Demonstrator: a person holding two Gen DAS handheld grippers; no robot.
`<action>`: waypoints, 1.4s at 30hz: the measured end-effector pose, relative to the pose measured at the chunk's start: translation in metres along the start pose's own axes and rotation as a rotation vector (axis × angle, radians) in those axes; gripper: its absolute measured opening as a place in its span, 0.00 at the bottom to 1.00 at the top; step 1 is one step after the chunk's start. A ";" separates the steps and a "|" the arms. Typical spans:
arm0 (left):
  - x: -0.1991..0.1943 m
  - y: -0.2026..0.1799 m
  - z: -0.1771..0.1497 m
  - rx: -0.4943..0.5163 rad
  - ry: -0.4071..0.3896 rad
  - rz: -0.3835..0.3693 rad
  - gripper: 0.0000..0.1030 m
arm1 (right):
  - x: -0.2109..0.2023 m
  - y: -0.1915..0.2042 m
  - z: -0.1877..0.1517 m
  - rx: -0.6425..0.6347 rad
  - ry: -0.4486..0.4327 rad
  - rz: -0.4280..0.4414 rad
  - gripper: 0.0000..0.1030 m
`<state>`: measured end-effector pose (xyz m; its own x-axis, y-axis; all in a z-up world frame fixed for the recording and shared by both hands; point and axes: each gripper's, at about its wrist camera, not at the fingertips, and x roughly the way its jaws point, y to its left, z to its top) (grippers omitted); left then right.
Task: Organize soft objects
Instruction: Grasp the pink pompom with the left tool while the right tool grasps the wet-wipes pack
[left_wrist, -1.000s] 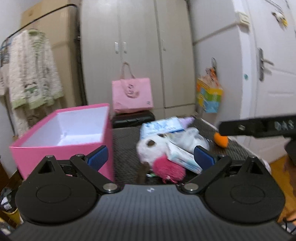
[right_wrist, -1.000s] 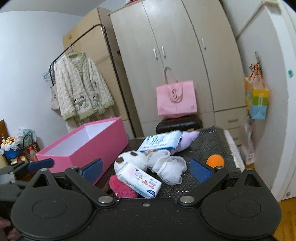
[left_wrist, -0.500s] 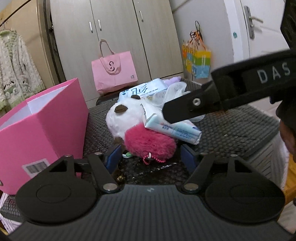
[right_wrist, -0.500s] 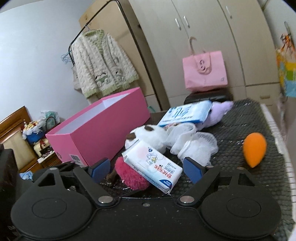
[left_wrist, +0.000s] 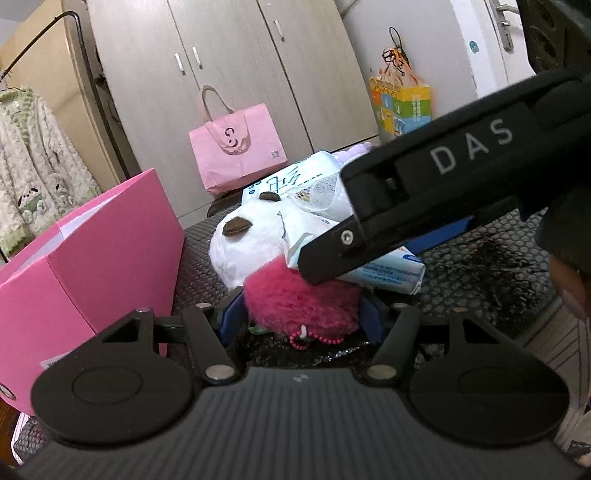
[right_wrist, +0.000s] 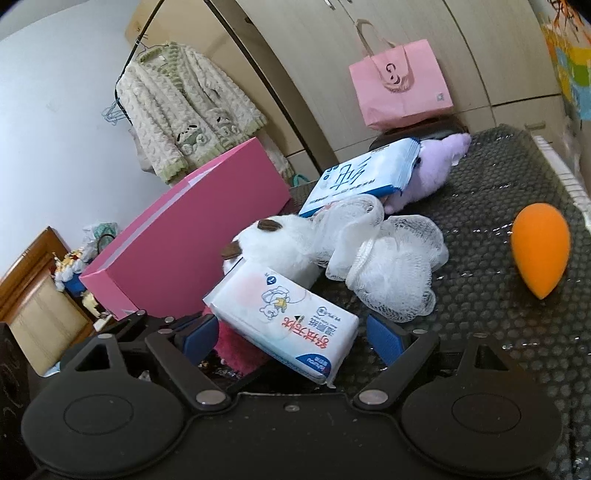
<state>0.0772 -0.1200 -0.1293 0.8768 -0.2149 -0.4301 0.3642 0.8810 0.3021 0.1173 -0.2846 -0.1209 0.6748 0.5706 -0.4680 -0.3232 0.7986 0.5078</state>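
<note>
A pink fluffy ball (left_wrist: 299, 299) lies at the near edge of the pile. My left gripper (left_wrist: 301, 321) has its blue pads against both sides of it, and the jaws are closing. On the ball leans a white tissue pack (right_wrist: 288, 321). My right gripper (right_wrist: 291, 338) straddles that pack, open, with a gap at the right pad. One of its black fingers (left_wrist: 424, 206) crosses the left wrist view. Behind these lie a white plush (right_wrist: 277, 240) with brown ears and a white mesh bath puff (right_wrist: 391, 258).
An open pink box (left_wrist: 92, 258) stands left of the pile on the black mesh mat (right_wrist: 498, 332). A blue-and-white wipes pack (right_wrist: 365, 173) and a purple plush (right_wrist: 436, 166) lie farther back, an orange sponge (right_wrist: 541, 251) at the right. Wardrobes and a pink bag stand behind.
Both grippers came down and forward to the pile. The left jaws narrowed around the pink ball. The right gripper moved in over the tissue pack.
</note>
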 end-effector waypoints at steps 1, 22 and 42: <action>0.001 0.000 0.001 -0.007 0.003 0.000 0.57 | 0.001 0.000 -0.001 0.000 -0.001 0.002 0.88; -0.002 0.004 -0.004 -0.062 0.005 -0.013 0.46 | -0.012 0.015 -0.014 -0.114 -0.090 -0.062 0.61; -0.019 0.018 -0.003 -0.109 0.025 -0.011 0.46 | -0.035 0.027 -0.024 -0.148 -0.141 -0.139 0.59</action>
<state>0.0663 -0.0991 -0.1189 0.8643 -0.2150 -0.4548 0.3357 0.9198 0.2033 0.0687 -0.2785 -0.1083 0.8020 0.4296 -0.4151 -0.3075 0.8926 0.3297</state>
